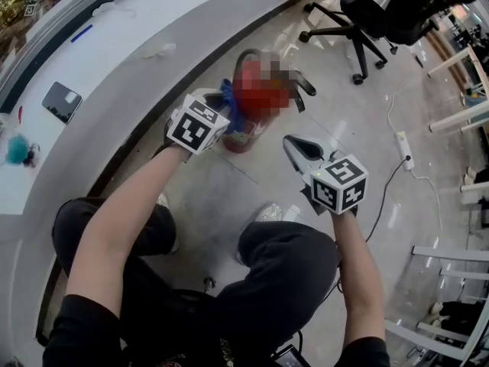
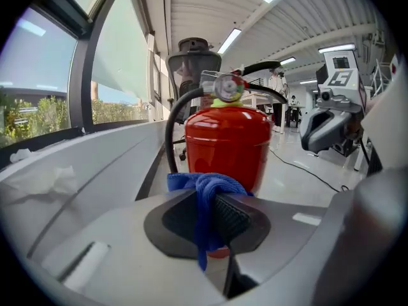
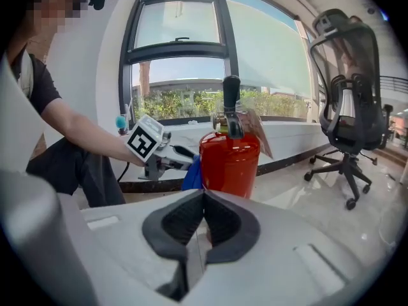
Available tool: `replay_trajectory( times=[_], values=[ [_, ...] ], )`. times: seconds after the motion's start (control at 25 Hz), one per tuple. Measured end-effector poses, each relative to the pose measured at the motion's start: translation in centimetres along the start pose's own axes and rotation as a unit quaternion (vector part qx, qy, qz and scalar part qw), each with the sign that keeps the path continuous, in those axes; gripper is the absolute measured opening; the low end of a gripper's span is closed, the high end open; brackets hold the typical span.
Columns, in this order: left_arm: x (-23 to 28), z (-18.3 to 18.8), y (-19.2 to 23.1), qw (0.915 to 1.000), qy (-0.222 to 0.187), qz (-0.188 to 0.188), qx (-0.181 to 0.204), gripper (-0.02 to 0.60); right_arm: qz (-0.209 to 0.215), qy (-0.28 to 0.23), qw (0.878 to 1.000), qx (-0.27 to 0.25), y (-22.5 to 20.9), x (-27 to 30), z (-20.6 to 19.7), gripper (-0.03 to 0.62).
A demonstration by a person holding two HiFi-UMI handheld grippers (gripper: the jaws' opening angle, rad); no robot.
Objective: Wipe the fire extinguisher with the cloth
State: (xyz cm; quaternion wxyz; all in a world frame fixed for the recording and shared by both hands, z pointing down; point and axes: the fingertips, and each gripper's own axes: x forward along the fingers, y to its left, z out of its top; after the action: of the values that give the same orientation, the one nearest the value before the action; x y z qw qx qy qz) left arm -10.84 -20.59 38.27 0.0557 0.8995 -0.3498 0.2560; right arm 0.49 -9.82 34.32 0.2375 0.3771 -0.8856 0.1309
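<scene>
Clamping a bunched blue cloth between its jaws, the left gripper holds it at the lower side of the red fire extinguisher. The extinguisher stands upright on the glossy floor beside a curved white surface; whether cloth and cylinder actually touch cannot be told. The right gripper hangs near the extinguisher, apart from it, jaws pressed together with nothing between them. A black hose loops down from the valve, and a black office chair stands beyond.
</scene>
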Motion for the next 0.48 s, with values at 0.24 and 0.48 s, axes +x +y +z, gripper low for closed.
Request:
replay_trajectory(
  times=[0.24, 0.48],
  values=[
    [-0.8, -1.1, -5.1, 0.9991, 0.005, -0.032, -0.026, 0.051, -0.006, -0.009, 1.0, -0.007, 1.5, -0.5, 1.0, 0.003],
    [0.5, -1.8, -7.6, 0.9962, 0.008, -0.019, -0.085, 0.051, -0.016, -0.04, 0.999, -0.002, 1.7, -1.2, 1.3, 0.003]
  ],
)
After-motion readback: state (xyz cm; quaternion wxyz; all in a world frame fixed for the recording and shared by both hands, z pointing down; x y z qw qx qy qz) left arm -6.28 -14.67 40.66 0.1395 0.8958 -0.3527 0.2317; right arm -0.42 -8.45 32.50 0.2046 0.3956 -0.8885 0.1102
